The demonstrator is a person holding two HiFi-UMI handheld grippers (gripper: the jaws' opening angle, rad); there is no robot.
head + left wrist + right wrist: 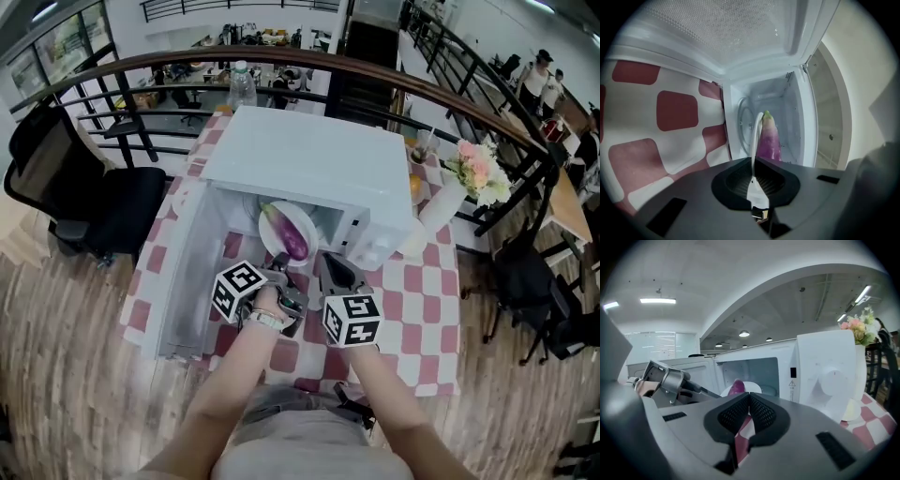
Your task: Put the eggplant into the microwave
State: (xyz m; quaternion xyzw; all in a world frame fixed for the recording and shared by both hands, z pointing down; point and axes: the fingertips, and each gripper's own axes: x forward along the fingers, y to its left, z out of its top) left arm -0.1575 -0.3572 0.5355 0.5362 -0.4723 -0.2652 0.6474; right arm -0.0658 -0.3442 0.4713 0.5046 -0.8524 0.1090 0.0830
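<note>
A purple eggplant [292, 235] [769, 139] lies on a white plate [270, 225] at the mouth of the white microwave [309, 155]. The microwave's door [192, 272] hangs open to the left. My left gripper [281, 274] [753, 180] is shut on the near rim of the plate [754, 140], which shows edge-on between its jaws. My right gripper [330, 268] [750, 399] hangs just to the right of it, before the opening, shut with nothing in it. From the right gripper view the eggplant [737, 386] and the plate [751, 389] sit just ahead, inside the opening.
The microwave stands on a red-and-white checked tablecloth [422, 300]. A vase of flowers [473, 169] stands to its right and a water bottle [242, 84] behind it. A black chair [94, 206] is at the left, with a curved railing [141, 66] beyond the table.
</note>
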